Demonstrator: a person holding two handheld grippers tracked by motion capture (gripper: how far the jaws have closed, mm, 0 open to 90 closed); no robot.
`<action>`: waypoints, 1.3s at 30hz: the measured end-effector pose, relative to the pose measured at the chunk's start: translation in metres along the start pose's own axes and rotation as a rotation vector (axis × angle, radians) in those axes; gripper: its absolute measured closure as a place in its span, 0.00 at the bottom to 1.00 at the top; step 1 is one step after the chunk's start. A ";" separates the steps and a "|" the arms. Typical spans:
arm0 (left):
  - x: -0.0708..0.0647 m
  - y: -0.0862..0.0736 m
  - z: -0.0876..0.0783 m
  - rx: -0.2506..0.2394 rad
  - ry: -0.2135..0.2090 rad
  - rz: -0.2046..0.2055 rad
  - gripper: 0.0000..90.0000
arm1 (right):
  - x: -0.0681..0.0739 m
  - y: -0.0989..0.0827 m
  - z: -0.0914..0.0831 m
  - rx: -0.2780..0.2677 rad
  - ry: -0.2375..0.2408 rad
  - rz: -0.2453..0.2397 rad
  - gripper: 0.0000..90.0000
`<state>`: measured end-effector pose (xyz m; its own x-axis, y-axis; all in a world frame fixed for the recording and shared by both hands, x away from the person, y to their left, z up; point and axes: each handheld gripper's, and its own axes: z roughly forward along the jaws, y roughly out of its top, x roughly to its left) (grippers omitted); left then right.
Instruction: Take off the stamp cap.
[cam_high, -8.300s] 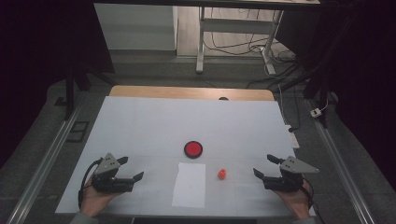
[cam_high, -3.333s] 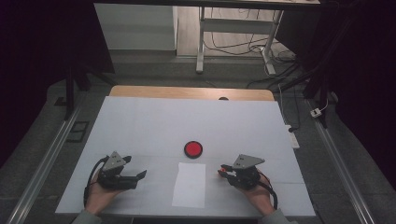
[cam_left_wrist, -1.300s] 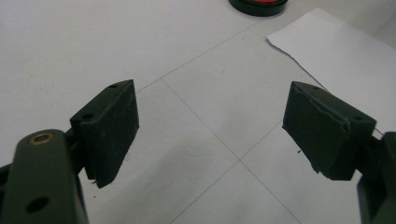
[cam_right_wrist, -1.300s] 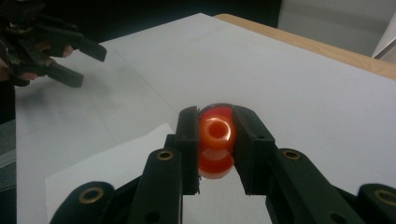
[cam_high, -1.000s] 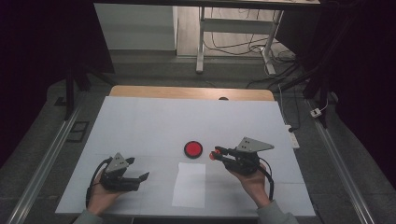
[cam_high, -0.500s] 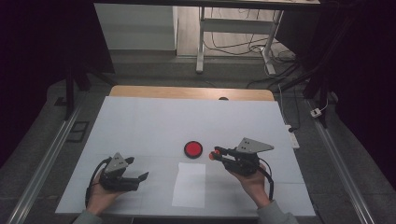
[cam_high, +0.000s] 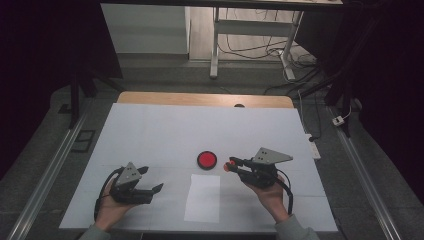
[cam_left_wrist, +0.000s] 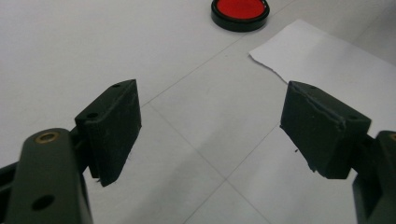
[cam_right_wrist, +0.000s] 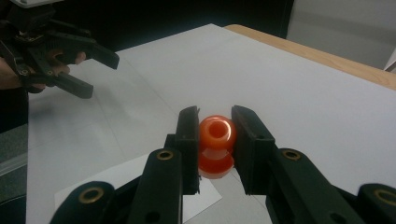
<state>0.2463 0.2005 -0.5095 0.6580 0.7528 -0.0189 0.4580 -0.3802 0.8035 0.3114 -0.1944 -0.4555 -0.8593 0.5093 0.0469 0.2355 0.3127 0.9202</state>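
Observation:
A small orange spool-shaped piece sits between the jaws of my right gripper, which is shut on it. From above, the right gripper holds the orange piece just right of a red disc with a black rim. A white paper sheet lies in front of the disc. My left gripper rests at the front left, open, with nothing between its jaws. In the left gripper view its jaws stand wide apart over the white table, with the red disc and the paper's corner ahead.
The white table top ends in a wooden strip at the far edge. Metal rails run along both sides. A table leg and cables stand on the floor beyond. The left gripper appears far off in the right gripper view.
The orange piece lay on the table right of the paper; my right gripper came in from the far right, closed on it and carried it up beside the red disc. In the last second nothing moved.

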 end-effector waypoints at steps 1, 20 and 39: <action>-0.001 0.001 0.001 -0.002 -0.004 0.000 0.23 | 0.000 0.000 0.000 0.000 0.000 0.000 0.80; -0.015 0.032 0.013 -0.011 -0.061 0.044 0.23 | -0.001 0.000 0.002 0.000 0.000 0.004 0.80; -0.029 0.056 0.032 -0.011 -0.101 0.084 0.23 | 0.000 0.000 0.005 -0.005 0.008 0.008 0.80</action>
<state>0.2716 0.1401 -0.4832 0.7507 0.6606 -0.0107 0.3928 -0.4332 0.8112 0.3131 -0.1905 -0.4574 -0.8608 0.5057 0.0573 0.2403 0.3046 0.9217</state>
